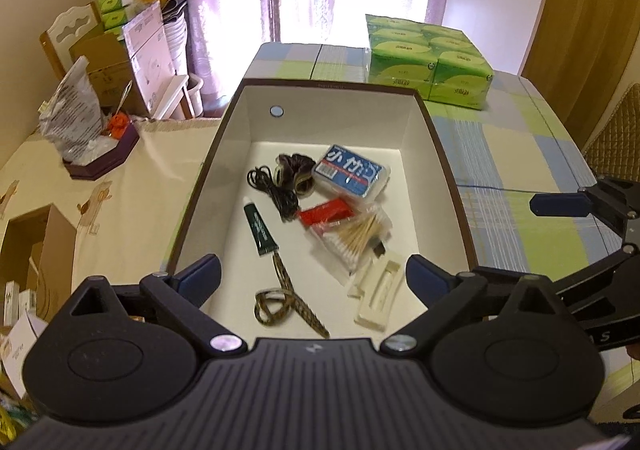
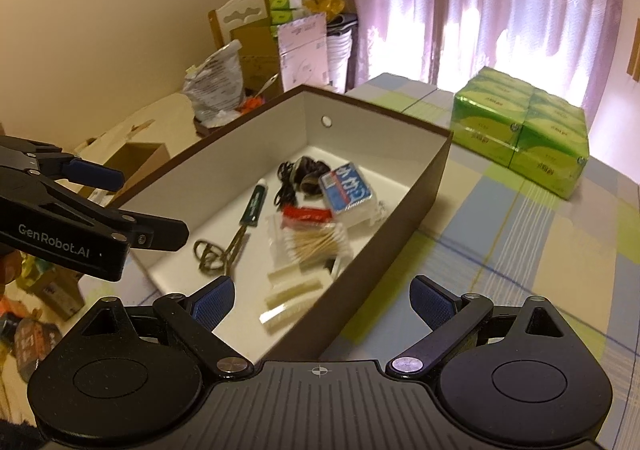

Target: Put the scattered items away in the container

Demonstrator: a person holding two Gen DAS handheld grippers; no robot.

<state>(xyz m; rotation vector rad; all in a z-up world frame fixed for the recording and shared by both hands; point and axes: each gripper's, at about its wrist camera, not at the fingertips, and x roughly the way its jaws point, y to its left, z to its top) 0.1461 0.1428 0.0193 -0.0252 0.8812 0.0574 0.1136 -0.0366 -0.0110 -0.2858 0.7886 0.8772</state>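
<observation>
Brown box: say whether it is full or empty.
Partly filled: the brown box holds cotton swabs, a green tube and more; white floor shows.

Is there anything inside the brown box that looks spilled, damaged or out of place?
Nothing stands out. The brown cardboard box holds the green tube, the clear bag of cotton swabs and the blue-labelled packet, loosely piled but all inside, nothing spilled.

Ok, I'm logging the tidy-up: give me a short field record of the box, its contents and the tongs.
container: brown box, white inside, open top, on checked tablecloth
contents: blue packet, black cord, green tube, cotton swabs, red packet
left tongs: open, empty, over box
right tongs: open, empty
nearby: green tissue packs
</observation>
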